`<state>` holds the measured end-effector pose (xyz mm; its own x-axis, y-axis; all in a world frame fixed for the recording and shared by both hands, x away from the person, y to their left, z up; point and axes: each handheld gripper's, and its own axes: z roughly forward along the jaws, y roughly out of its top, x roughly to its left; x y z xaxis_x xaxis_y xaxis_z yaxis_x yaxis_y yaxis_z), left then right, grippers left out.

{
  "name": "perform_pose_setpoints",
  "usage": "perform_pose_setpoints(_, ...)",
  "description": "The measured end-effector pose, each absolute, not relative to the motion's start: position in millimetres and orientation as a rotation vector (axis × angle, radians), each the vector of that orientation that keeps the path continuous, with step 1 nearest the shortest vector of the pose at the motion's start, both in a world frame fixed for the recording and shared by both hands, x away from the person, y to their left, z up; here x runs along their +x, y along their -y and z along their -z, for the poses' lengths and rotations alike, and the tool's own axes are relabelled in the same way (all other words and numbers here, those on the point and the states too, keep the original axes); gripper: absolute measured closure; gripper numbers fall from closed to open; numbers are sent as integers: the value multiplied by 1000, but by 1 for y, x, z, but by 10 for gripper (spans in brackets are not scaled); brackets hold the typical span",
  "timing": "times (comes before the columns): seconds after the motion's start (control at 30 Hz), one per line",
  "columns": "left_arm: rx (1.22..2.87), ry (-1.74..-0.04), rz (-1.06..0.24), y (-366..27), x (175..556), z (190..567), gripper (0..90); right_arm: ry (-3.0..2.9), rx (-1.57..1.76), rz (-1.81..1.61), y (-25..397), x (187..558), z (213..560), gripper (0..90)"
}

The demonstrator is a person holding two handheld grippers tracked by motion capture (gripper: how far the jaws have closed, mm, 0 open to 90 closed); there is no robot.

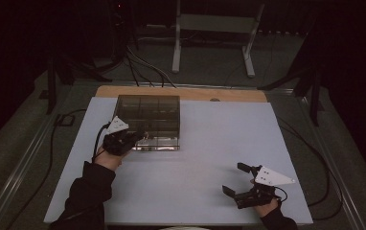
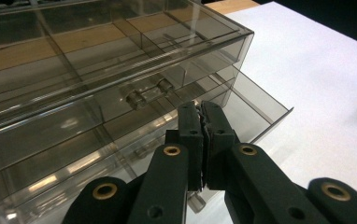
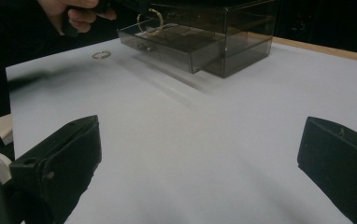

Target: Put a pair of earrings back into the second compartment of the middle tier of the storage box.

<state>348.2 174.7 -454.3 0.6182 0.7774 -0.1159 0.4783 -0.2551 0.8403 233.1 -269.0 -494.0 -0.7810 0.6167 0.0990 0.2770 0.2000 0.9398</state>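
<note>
High view: left gripper (image 1: 140, 136) at the front face of the clear drawer box (image 1: 147, 108), over its near left corner; right gripper (image 1: 234, 178) well apart from the box, low above the white table (image 1: 210, 143) toward the person's side.
Left gripper view: jaws pressed together, tips just above the pulled-out lower drawer (image 2: 256, 107) of the box.
Right gripper view: held ring (image 3: 151, 21) hanging from the left gripper, directly over the open drawer; loose ring (image 3: 101, 54) flat on the table, near the box front but clear of it.
Right jaws: spread wide, holding nothing.
Step in hand (judged): placing the held ring into the open drawer.
Next move (judged): lower toward the drawer floor, part the jaws, withdraw without catching the drawer wall.
After that (judged): fetch the loose ring lying beside the box.
</note>
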Motion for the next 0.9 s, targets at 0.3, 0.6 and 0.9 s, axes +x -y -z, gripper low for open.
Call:
perform_pose_setpoints(0.3, 1911, -1020, -325, -168, 359, 468, 893, -2179, 845, -1606, 270, 233, 494, 0)
perform_pose_setpoints(0.6, 1938, -1071, -378, -164, 366, 474, 884, -2182, 840, -1600, 269, 233, 494, 0)
perform_pose_setpoints(0.9, 1955, -1039, -403, -163, 364, 475, 617, -2186, 839, -1597, 269, 233, 494, 0)
